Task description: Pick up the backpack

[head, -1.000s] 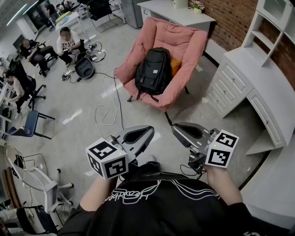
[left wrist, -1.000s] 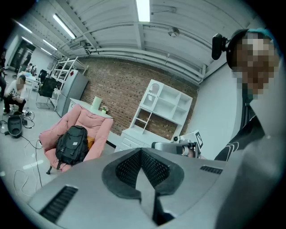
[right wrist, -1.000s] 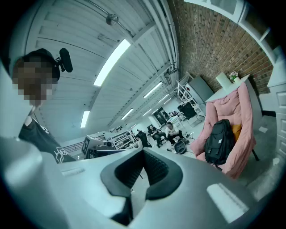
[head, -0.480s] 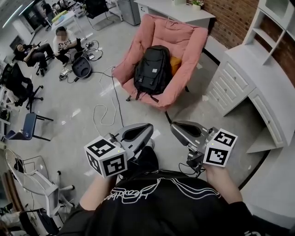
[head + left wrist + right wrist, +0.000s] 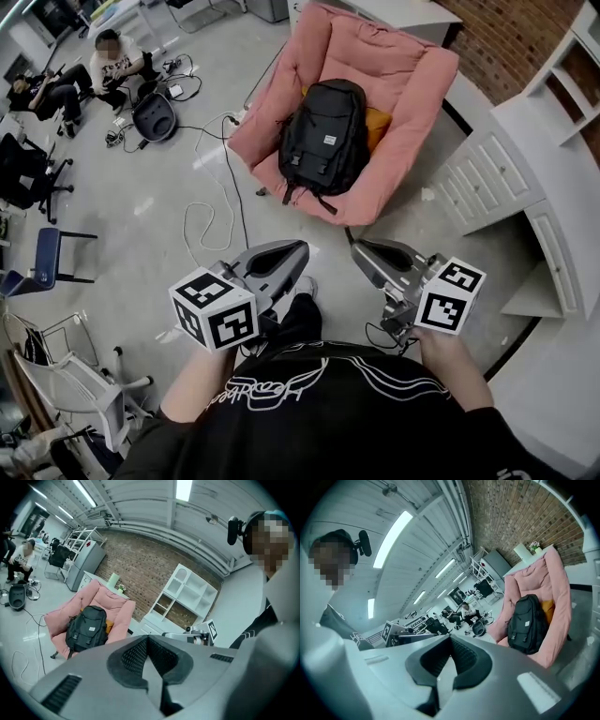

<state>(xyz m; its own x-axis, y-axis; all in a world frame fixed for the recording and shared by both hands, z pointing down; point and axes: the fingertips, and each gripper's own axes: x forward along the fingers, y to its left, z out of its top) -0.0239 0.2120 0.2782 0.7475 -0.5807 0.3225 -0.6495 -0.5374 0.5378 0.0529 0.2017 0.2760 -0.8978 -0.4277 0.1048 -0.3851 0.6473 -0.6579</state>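
A black backpack (image 5: 326, 141) leans upright against the back of a pink lounge chair (image 5: 412, 89), with an orange cushion (image 5: 377, 122) behind it. My left gripper (image 5: 296, 251) and right gripper (image 5: 360, 251) are side by side in front of my chest, both shut and empty, well short of the chair. In the left gripper view the backpack (image 5: 86, 627) lies left of and beyond the closed jaw tips of the left gripper (image 5: 146, 639). From the right gripper view, the backpack (image 5: 527, 623) sits right of the shut right gripper (image 5: 451, 639).
A white drawer cabinet (image 5: 487, 178) and shelving stand right of the chair. A white cable (image 5: 211, 225) loops over the floor at the chair's left. People (image 5: 112, 61) sit at far left among office chairs (image 5: 47, 253). A brick wall backs the room.
Both grippers and my view have moved forward toward the chair; the backpack now looks larger and closer. Both jaws stayed shut.
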